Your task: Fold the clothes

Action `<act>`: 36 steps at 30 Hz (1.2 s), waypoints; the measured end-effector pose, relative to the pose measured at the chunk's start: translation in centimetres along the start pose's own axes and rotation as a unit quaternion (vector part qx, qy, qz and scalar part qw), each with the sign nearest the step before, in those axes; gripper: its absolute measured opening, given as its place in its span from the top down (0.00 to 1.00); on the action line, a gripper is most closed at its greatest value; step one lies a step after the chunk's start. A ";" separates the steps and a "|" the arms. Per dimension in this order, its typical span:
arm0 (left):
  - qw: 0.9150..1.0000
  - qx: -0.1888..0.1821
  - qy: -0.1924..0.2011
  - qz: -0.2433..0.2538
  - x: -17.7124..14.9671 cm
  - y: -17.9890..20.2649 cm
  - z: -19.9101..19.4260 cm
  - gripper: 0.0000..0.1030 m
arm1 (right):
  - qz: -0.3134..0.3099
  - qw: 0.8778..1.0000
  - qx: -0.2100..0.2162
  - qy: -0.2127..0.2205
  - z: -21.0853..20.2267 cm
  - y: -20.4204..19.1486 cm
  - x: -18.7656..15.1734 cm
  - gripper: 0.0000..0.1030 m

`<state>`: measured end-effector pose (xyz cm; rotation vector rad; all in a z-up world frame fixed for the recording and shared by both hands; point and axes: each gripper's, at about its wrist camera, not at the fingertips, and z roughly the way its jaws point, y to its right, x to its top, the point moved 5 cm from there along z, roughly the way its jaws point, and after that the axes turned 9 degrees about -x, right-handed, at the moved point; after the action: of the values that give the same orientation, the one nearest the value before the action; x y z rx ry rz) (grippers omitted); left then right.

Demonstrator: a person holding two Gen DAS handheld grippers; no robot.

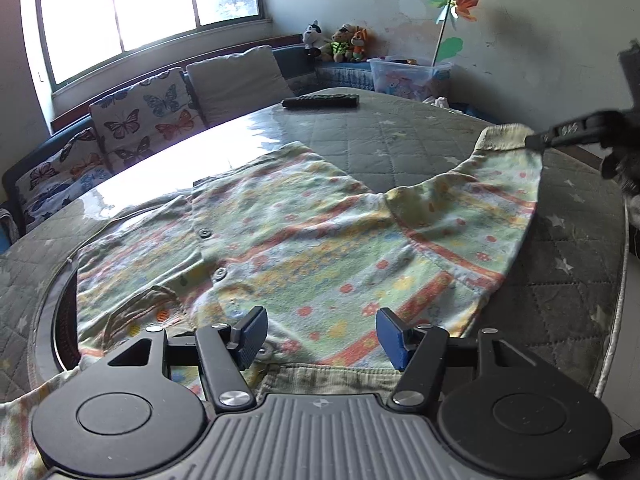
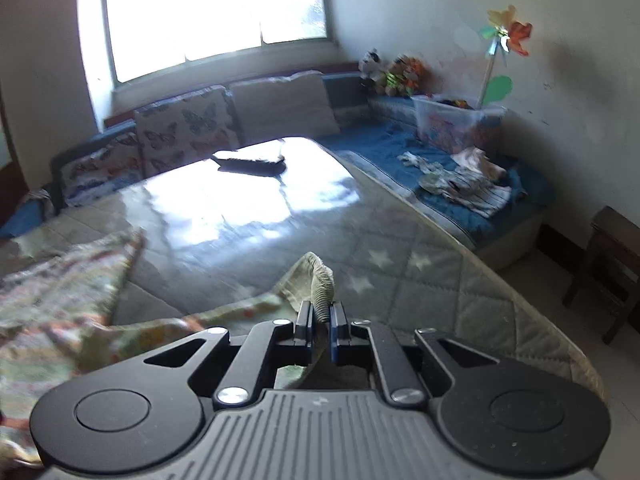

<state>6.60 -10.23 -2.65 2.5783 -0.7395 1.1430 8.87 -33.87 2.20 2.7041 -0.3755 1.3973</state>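
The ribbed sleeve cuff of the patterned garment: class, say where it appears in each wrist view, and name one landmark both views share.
Left wrist view: the sleeve cuff is at upper right, pinched by the right gripper, with the sleeve stretched out from the garment.
Right wrist view: the cuff is at lower centre, sticking up between the closed fingers.
Shared landmark: the black remote control on the far side of the table.
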 end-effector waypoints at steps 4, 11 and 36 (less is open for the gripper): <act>1.000 0.013 0.009 -0.011 -0.2 -1.1 -0.9 0.38 | -0.006 0.997 0.069 0.028 -3.2 -3.0 3.1 0.93; 0.998 0.036 0.023 -0.043 -1.6 -3.4 -3.0 0.38 | -0.055 0.977 0.196 0.060 -7.7 -11.1 6.3 0.93; 0.986 0.106 0.036 -0.123 -5.2 -9.5 -7.1 0.38 | -0.202 0.901 0.383 -0.010 -9.2 -28.8 -0.9 0.80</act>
<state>4.22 2.45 -1.76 2.6858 -0.2859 1.2864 8.31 -4.24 8.16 3.0612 0.8835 1.6128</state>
